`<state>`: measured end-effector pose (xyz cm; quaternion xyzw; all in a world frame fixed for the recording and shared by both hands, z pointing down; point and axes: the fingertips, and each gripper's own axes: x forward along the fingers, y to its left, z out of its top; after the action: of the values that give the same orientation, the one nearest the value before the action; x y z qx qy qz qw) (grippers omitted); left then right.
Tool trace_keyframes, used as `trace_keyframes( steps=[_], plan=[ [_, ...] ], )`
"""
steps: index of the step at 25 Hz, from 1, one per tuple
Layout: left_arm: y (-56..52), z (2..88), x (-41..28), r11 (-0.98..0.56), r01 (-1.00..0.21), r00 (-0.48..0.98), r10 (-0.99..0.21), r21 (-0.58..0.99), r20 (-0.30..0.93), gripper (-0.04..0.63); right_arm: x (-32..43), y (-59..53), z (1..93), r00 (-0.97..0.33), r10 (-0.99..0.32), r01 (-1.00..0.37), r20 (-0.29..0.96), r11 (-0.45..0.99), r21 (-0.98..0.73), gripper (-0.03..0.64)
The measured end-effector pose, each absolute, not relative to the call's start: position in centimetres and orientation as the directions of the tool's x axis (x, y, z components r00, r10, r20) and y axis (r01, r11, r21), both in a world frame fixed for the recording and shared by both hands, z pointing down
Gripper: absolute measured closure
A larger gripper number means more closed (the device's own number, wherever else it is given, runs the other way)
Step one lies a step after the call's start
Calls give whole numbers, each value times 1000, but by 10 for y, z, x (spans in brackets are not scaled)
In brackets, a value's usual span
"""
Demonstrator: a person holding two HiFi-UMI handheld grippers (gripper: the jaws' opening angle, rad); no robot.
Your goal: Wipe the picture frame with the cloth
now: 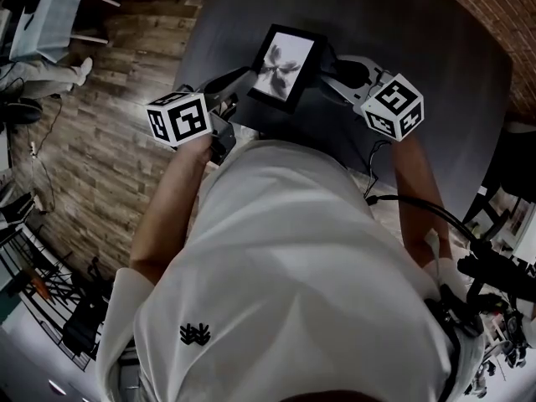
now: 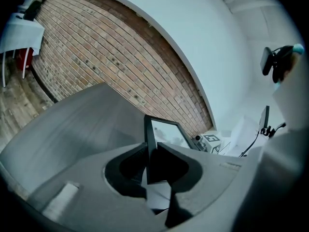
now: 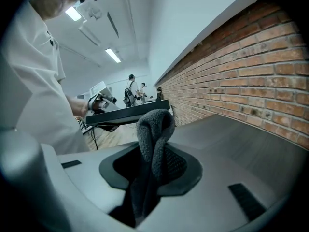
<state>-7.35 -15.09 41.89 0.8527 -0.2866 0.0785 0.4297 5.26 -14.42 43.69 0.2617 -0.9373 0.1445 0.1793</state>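
A black picture frame with a pale print is held up above the dark table, tilted. My left gripper is shut on its left edge; in the left gripper view the frame stands edge-on between the two jaws. My right gripper is at the frame's right side, shut on a folded dark grey cloth. In the right gripper view the frame shows as a dark bar just beyond the top of the cloth; whether the two touch I cannot tell.
A brick wall runs along the far side of the table. Wooden floor lies to the left. A white-covered table stands far left, and cables and stands are at the lower right.
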Motion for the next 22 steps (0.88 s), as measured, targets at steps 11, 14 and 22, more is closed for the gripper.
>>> trace_keyframes(
  steps=[11, 14, 22],
  plan=[
    [-150, 408, -71, -431, -539, 822, -454, 723, 343, 522, 25, -106, 446, -844, -325, -441, 428, 874, -206, 508],
    [-147, 405, -64, -431, -513, 838, -437, 742, 326, 522, 0, -83, 444, -876, -236, -342, 420, 919, -197, 508],
    [-130, 411, -42, -454, -494, 858, -393, 742, 331, 522, 15, -103, 444, -860, -303, -400, 411, 899, -175, 508]
  ],
)
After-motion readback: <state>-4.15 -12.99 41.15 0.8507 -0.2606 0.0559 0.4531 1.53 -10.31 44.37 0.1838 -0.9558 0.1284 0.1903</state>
